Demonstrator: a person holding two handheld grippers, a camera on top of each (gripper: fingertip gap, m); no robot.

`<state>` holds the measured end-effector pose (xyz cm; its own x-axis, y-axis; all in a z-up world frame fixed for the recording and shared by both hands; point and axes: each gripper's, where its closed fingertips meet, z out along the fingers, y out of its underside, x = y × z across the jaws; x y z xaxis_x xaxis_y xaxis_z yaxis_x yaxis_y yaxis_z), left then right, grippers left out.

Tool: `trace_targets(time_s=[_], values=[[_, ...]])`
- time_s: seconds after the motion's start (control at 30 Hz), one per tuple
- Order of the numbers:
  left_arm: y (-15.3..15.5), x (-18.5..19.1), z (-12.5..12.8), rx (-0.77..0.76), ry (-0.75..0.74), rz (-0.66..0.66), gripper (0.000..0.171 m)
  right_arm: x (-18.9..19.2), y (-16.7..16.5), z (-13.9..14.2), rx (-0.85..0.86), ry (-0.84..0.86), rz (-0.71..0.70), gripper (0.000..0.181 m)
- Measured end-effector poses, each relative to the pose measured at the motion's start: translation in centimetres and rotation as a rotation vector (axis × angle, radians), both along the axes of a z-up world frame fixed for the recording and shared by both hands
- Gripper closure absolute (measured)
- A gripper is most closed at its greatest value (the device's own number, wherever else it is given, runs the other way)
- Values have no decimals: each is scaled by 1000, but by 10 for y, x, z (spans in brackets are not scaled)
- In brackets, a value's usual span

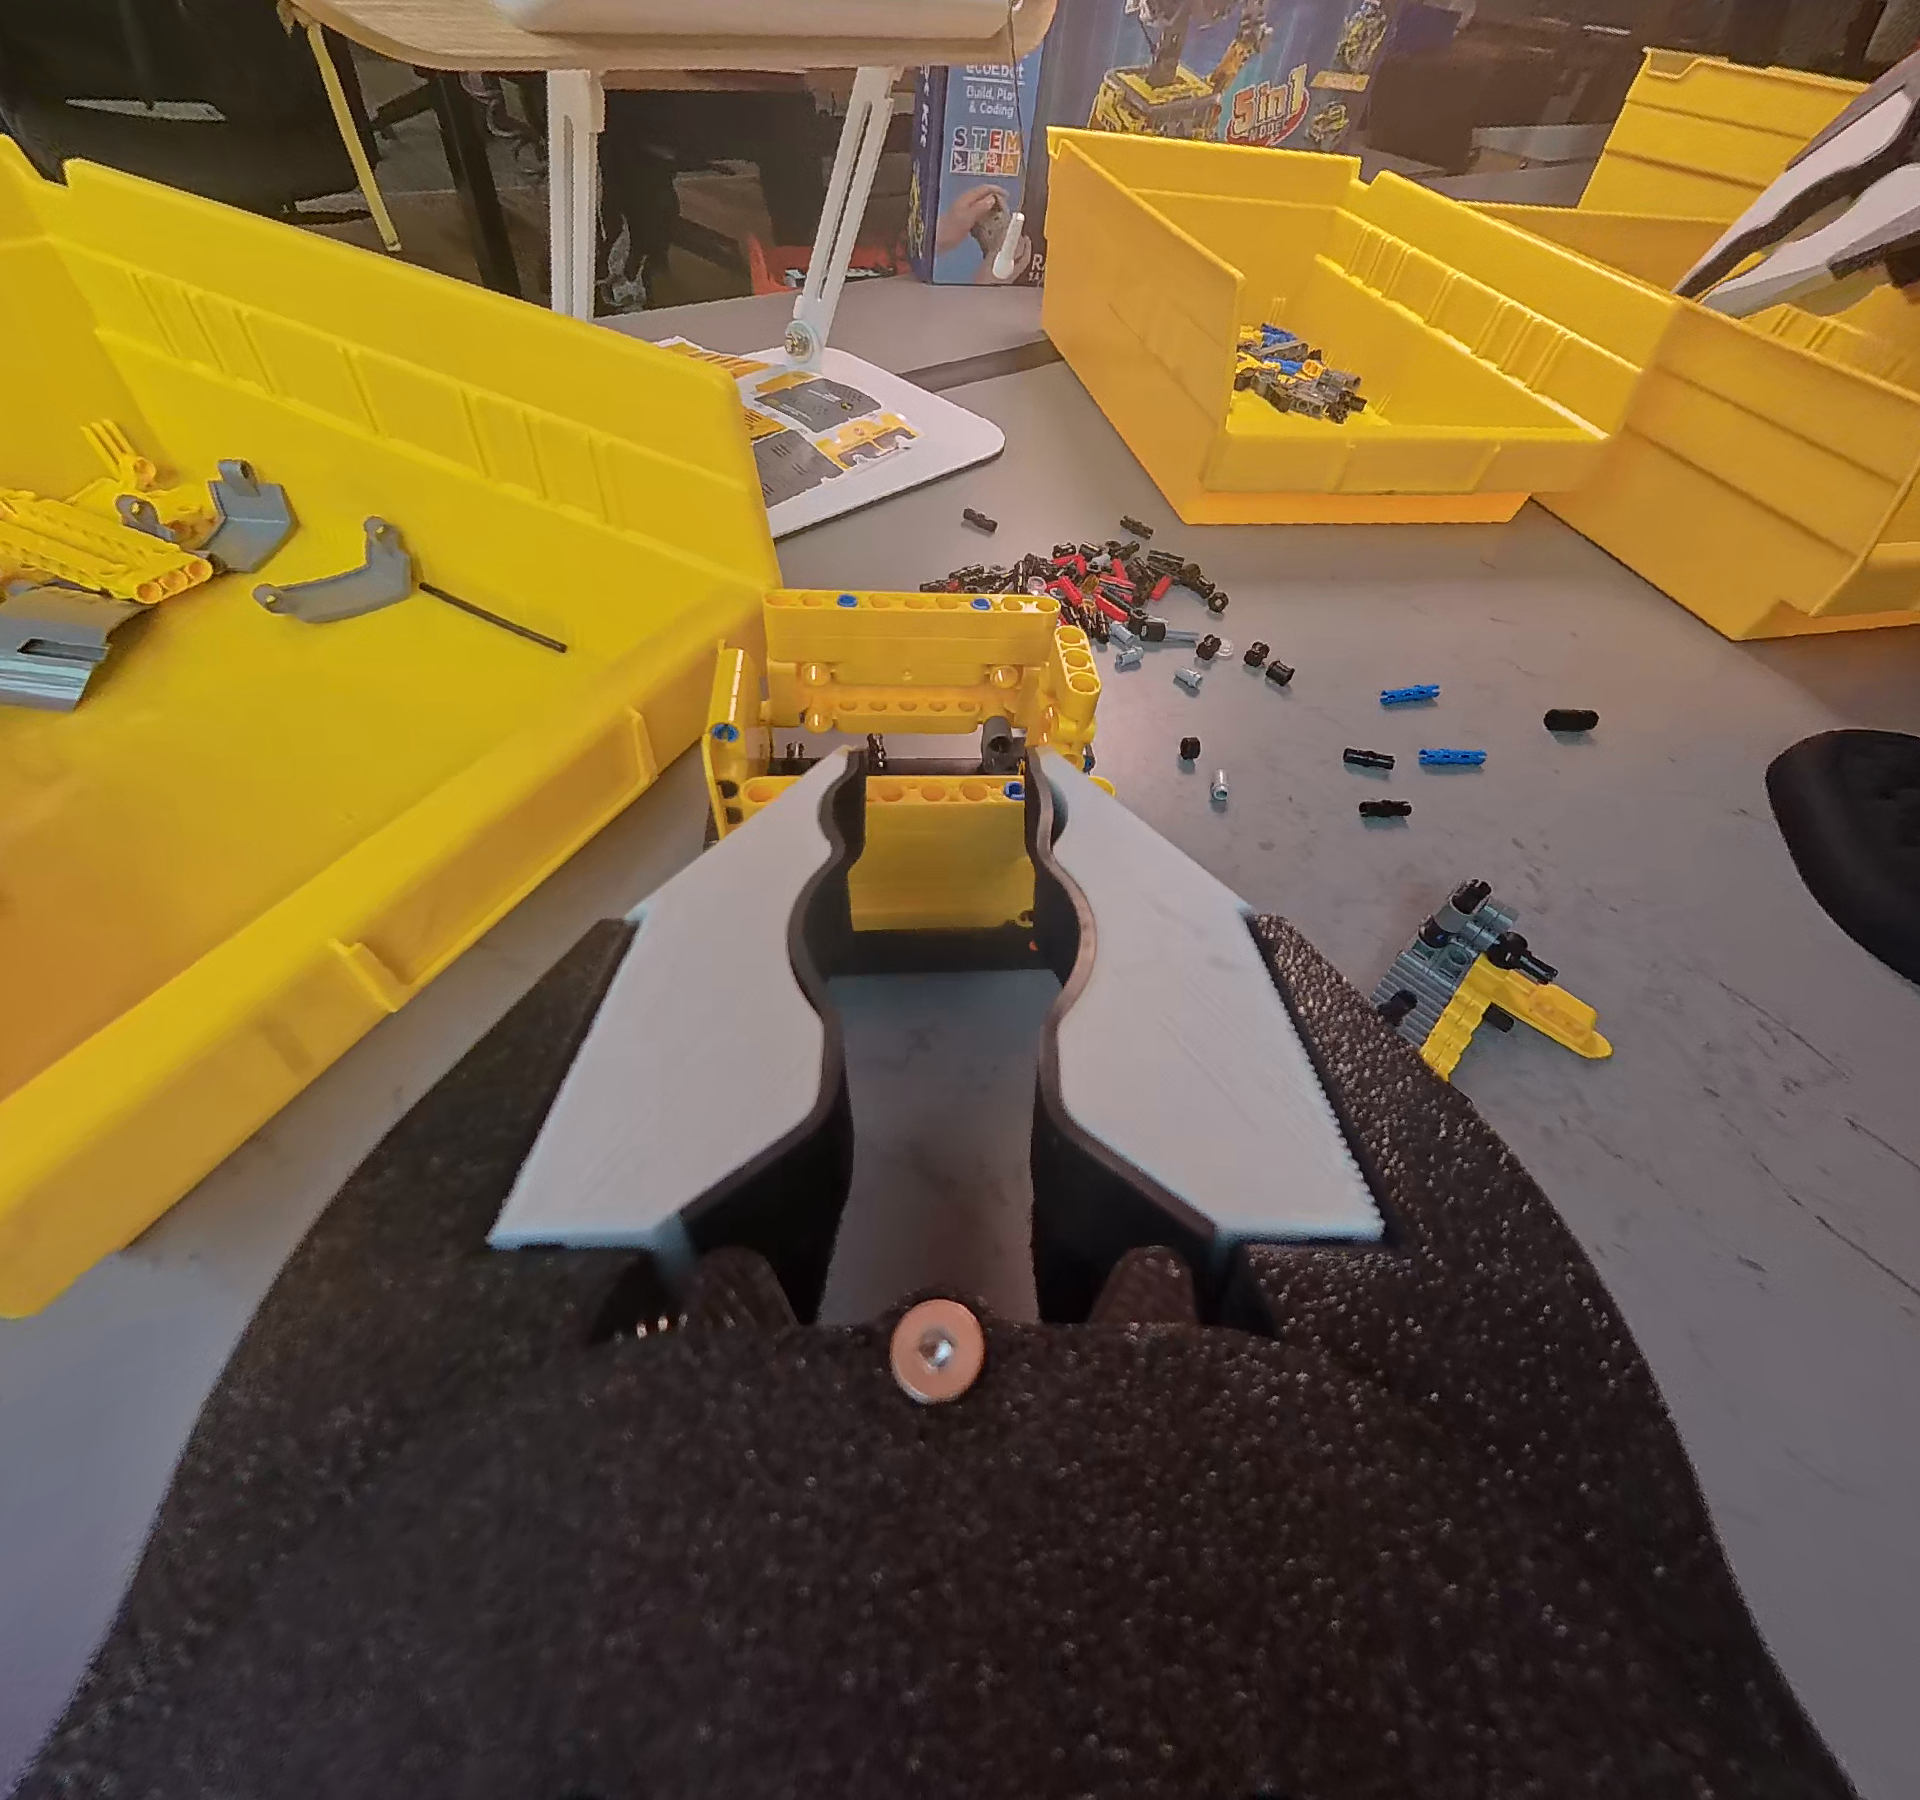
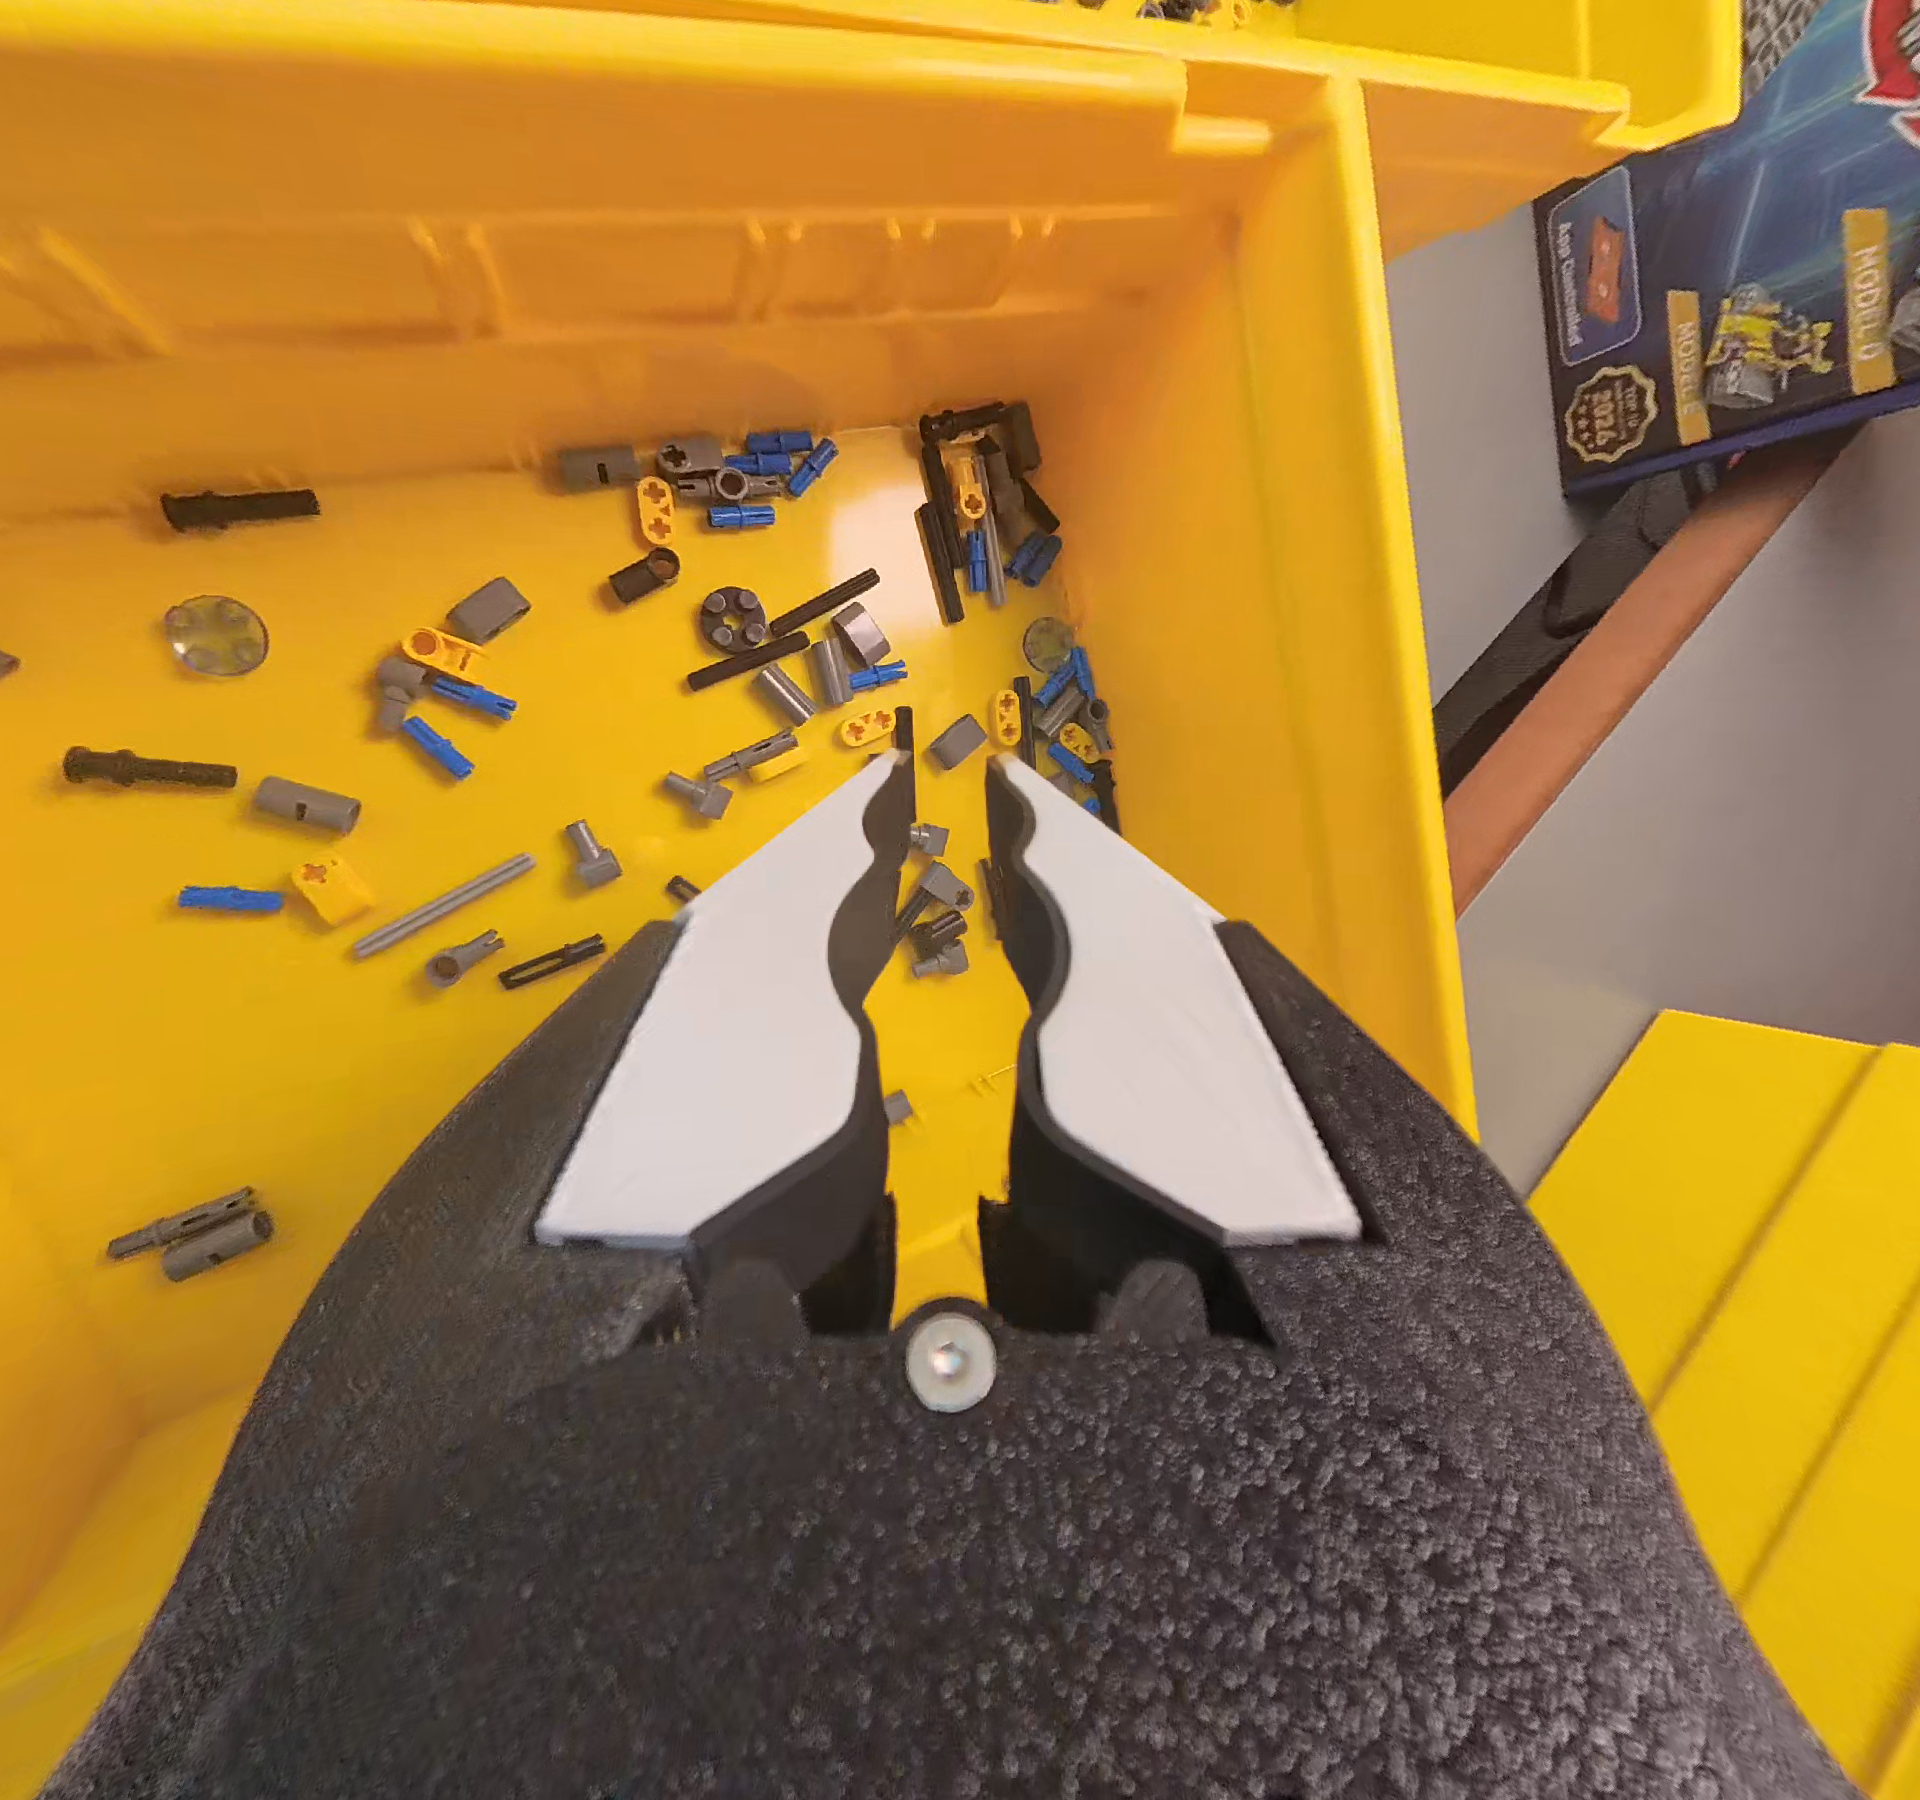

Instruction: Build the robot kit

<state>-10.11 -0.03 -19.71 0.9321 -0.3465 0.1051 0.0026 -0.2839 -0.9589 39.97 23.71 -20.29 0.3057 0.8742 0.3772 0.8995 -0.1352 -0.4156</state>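
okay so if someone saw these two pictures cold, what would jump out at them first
Probably the left claw closed around a yellow brick assembly on the grey table, beside a big yellow bin. Next, the right claw, slightly open, hanging over the small loose parts scattered inside another yellow bin.

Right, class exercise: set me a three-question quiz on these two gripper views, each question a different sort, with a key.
1. True or false: the left gripper is shut on the yellow brick assembly.
2. Multiple choice: the right gripper hangs over
A) the bare grey table
B) a yellow bin of small mixed parts
C) the blue kit box
3. Fill in: the loose pile of black and red pins lies on the grey ____, beyond the assembly.

Key: 1 true, its fingers press the assembly's sides. 2 B, with the jaws apart and nothing between the tips. 3 table.
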Motion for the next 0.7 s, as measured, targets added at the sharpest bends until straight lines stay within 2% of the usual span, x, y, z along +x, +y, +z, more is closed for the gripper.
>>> trace_targets(time_s=[0.17,0.3,0.47,0.57,0.63,0.7], values=[[0,0,0,-2,-13,-4,142,7,12,-15,-39,-36,-31,181],[0,0,1,-2,-20,-10,142,13,8,-30,-97,-107,-13,181],[-1,0,1,0,-30,-17,142,17,0,-40,-153,-196,21,152],[-1,0,2,1,-36,-20,142,23,-10,-45,-195,-280,65,150],[-2,1,2,2,-39,-23,142,25,-12,-45,-194,-320,98,155],[-2,1,3,3,-43,-26,142,27,-15,-44,-206,-338,113,169]])
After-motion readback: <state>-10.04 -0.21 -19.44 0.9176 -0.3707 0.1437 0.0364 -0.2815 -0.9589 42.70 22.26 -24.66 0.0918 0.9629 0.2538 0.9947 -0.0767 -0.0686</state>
